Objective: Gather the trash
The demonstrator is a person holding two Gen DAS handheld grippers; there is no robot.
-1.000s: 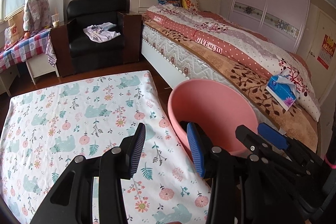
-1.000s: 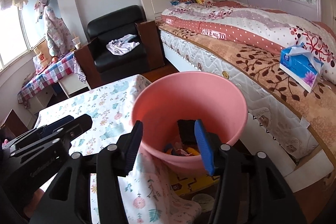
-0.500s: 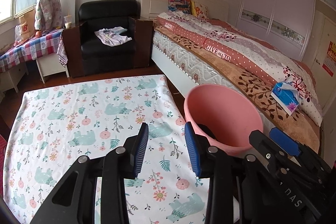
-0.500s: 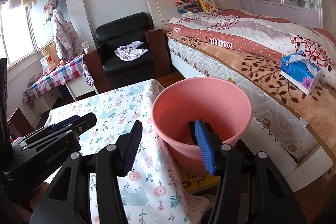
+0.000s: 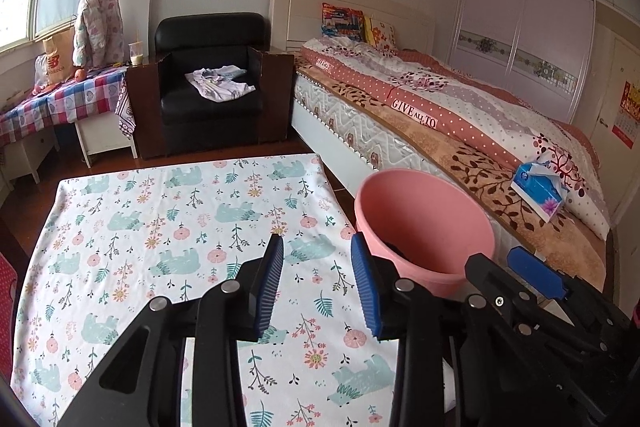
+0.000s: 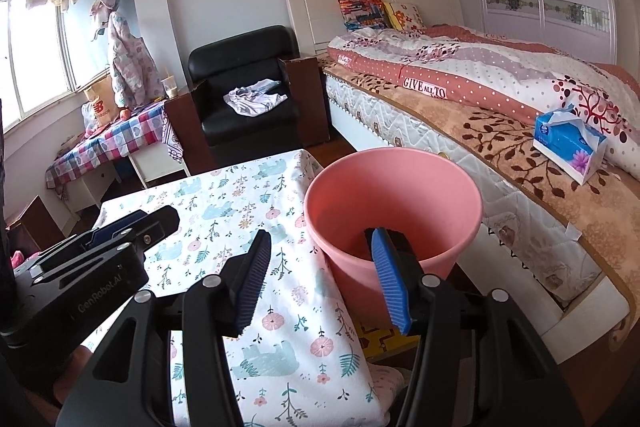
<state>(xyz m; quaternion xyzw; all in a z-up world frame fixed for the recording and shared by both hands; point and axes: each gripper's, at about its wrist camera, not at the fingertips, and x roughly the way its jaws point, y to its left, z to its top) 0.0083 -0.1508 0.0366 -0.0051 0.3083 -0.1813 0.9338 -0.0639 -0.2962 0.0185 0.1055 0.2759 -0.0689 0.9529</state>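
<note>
A pink plastic bin [image 5: 424,227] stands between the table's right edge and the bed; it also shows in the right wrist view [image 6: 394,203], with something dark inside. My left gripper [image 5: 316,283] is open and empty above the floral tablecloth [image 5: 160,235], left of the bin. My right gripper [image 6: 320,279] is open and empty, its left finger over the cloth [image 6: 240,203] and its right finger in front of the bin's rim. I see no loose trash on the cloth.
A bed [image 5: 460,123] with a blue tissue box [image 5: 538,189] runs along the right. A black armchair [image 5: 212,87] with clothes on it stands at the back. A checked side table [image 5: 52,103] is at far left. A yellow item [image 6: 380,337] lies under the bin.
Both grippers have pulled back and up from the bin, which now looks smaller and farther. More of the tablecloth shows. Both stay open and empty.
</note>
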